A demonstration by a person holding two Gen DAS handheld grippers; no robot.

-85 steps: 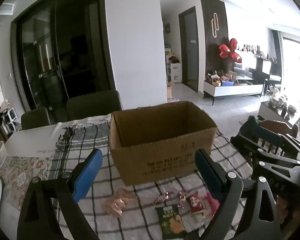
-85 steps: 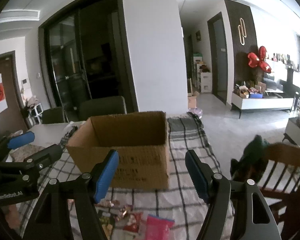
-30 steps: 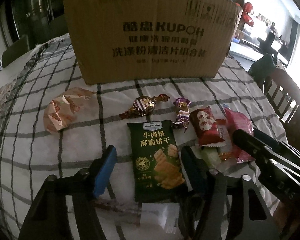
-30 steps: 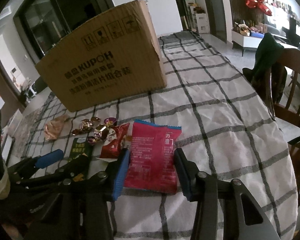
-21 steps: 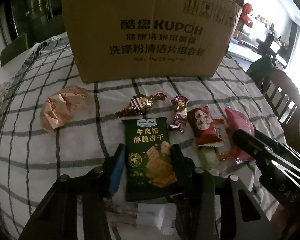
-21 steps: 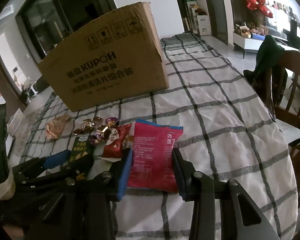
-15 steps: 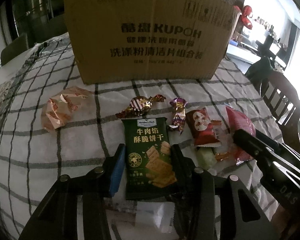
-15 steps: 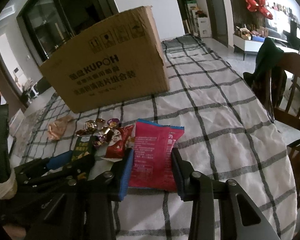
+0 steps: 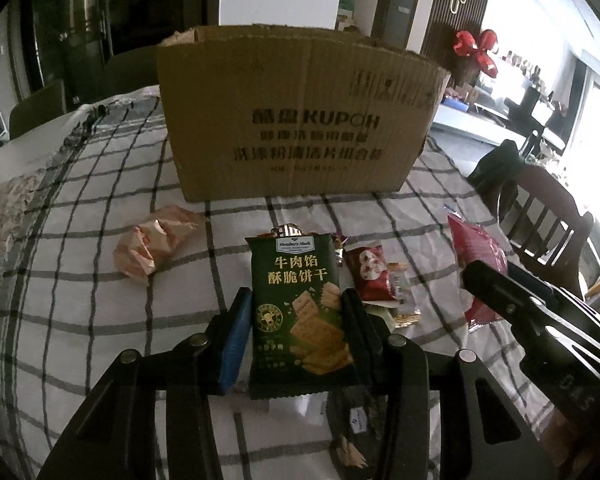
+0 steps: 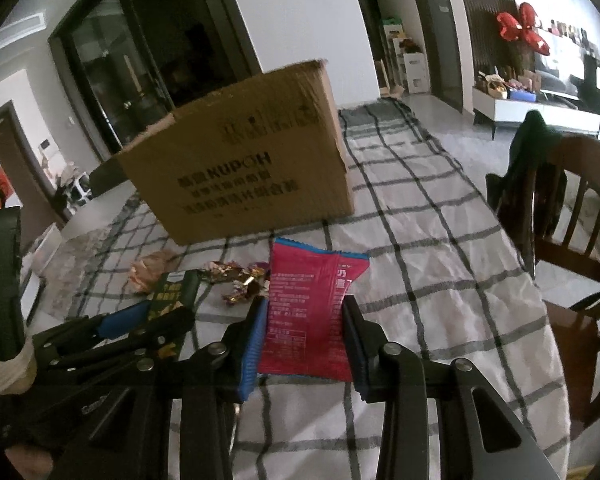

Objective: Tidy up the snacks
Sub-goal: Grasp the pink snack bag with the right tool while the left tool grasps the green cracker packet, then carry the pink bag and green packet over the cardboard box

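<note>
My left gripper (image 9: 296,300) is shut on a green biscuit packet (image 9: 298,308) and holds it lifted off the checked tablecloth. My right gripper (image 10: 304,312) is shut on a red snack packet (image 10: 310,308), also lifted; it shows at the right of the left wrist view (image 9: 478,260). An open cardboard box (image 9: 296,120) stands just behind. A crumpled orange wrapper (image 9: 152,246), a small red packet (image 9: 370,278) and foil-wrapped candies (image 10: 240,280) lie on the cloth in front of the box (image 10: 252,176).
A wooden chair (image 10: 572,216) with a dark garment stands at the table's right edge. Dark chairs stand behind the table on the left (image 9: 36,108). The tablecloth (image 10: 440,280) extends right of the box.
Both grippers closed on their packets and raised them off the cloth. The view has risen and pulled back, so the box top edge shows again.
</note>
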